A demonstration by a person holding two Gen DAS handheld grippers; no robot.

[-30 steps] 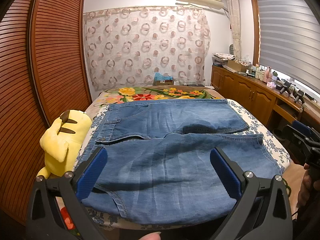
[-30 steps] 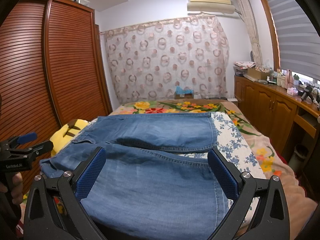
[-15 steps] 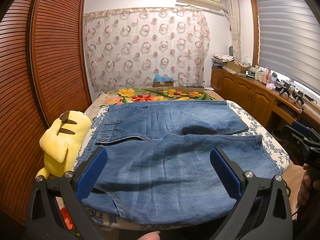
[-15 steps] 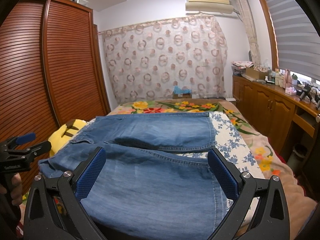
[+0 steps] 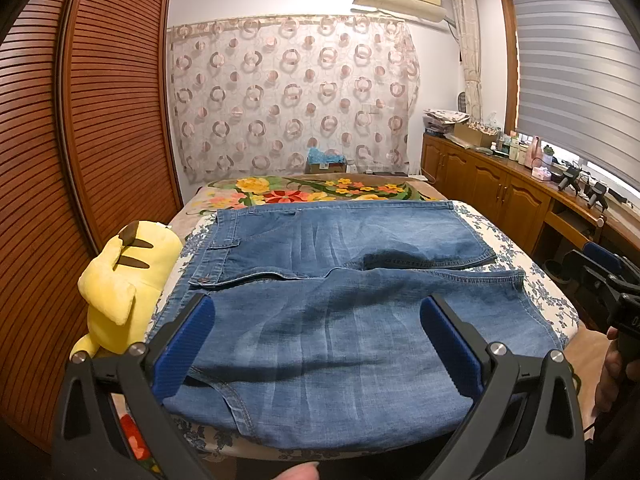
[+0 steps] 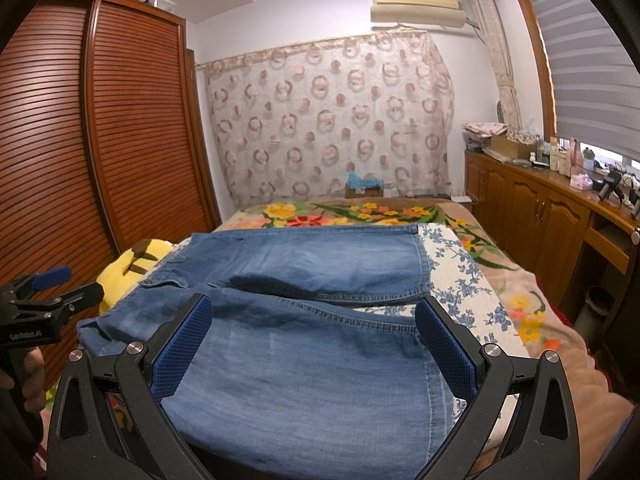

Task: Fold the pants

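Observation:
Blue denim pants (image 5: 340,300) lie spread flat across the bed, waistband to the left and both legs running right; they also show in the right wrist view (image 6: 304,320). My left gripper (image 5: 316,320) is open and empty, held above the near leg at the bed's foot. My right gripper (image 6: 314,320) is open and empty, above the near leg towards its hem. Each gripper shows at the edge of the other's view: the right one (image 5: 604,280) and the left one (image 6: 44,296).
A yellow plush toy (image 5: 120,276) lies at the bed's left edge beside the waistband. A slatted wooden wardrobe (image 5: 80,140) stands close on the left. A wooden cabinet (image 5: 500,192) with clutter runs along the right. A floral blanket (image 5: 312,192) covers the far bed.
Both grippers have drifted slightly; the pants lie as before. Nothing was gripped or let go.

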